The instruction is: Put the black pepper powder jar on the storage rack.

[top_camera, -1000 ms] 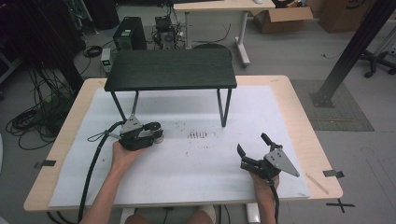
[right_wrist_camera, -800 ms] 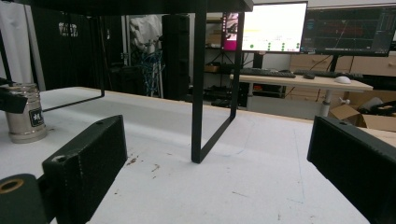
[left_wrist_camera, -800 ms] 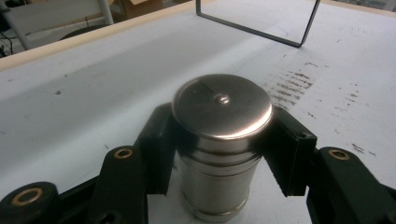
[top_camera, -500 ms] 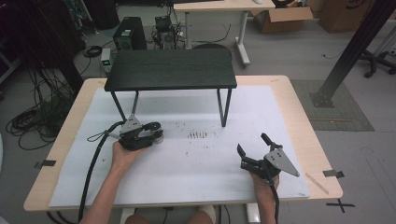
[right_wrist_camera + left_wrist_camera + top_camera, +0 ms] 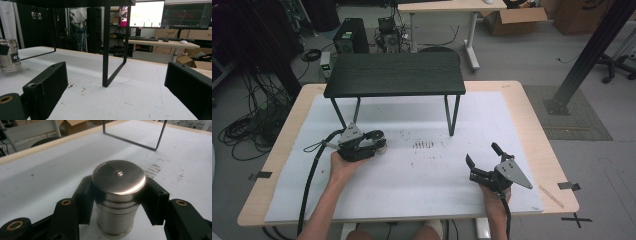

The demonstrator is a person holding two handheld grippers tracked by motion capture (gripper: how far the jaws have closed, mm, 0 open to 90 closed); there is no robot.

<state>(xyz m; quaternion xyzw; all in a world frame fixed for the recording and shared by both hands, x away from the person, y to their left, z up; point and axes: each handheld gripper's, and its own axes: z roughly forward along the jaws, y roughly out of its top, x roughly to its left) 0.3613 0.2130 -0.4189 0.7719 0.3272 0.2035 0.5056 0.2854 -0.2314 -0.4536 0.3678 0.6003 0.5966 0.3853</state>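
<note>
A shiny metal can (image 5: 118, 195) stands upright on the white table cover, and my left gripper (image 5: 120, 203) is shut on its sides just below the lid. In the high view the left gripper (image 5: 379, 140) and the can (image 5: 380, 145) sit at the table's left, in front of the black stand's left legs. The can (image 5: 9, 55) also shows at the far left of the right gripper view. My right gripper (image 5: 482, 154) rests at the front right with its jaws spread wide and nothing between them; its pads (image 5: 48, 82) frame the stand's leg.
A low black stand (image 5: 394, 75) with thin metal legs (image 5: 106, 45) straddles the back middle of the table. Dark smudges (image 5: 424, 145) mark the white cover (image 5: 422, 200) between the two grippers. Desks, monitors and cables lie beyond the table's far edge.
</note>
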